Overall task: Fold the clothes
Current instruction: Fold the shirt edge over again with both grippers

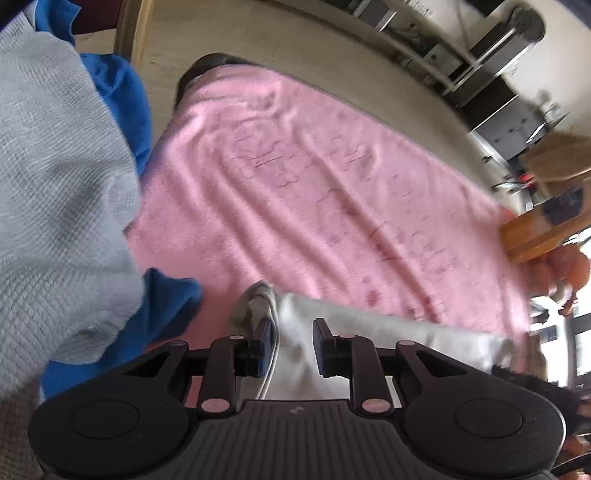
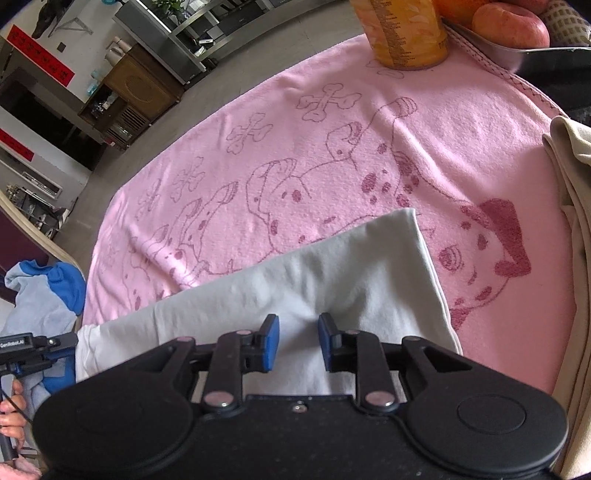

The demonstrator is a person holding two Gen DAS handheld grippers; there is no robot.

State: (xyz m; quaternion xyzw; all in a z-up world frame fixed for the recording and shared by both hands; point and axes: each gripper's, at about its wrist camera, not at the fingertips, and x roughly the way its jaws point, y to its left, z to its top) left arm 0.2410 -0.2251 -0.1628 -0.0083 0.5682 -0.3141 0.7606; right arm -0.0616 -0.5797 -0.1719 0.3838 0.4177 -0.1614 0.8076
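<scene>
A white garment (image 2: 314, 273) lies folded along the near edge of a pink dog-print towel (image 2: 332, 155) that covers the table. It also shows in the left wrist view (image 1: 369, 332), on the pink towel (image 1: 314, 184). My left gripper (image 1: 293, 341) is open, its blue pads either side of the garment's left end with its grey collar (image 1: 255, 302). My right gripper (image 2: 299, 341) is open just above the garment's right part, with a cloth ridge between the pads.
A grey and blue garment (image 1: 62, 184) is heaped at the left, also seen in the right wrist view (image 2: 40, 295). An orange jar (image 2: 406, 33) and a metal fruit tray (image 2: 509, 40) stand at the far edge. Beige cloth (image 2: 572, 206) lies at the right.
</scene>
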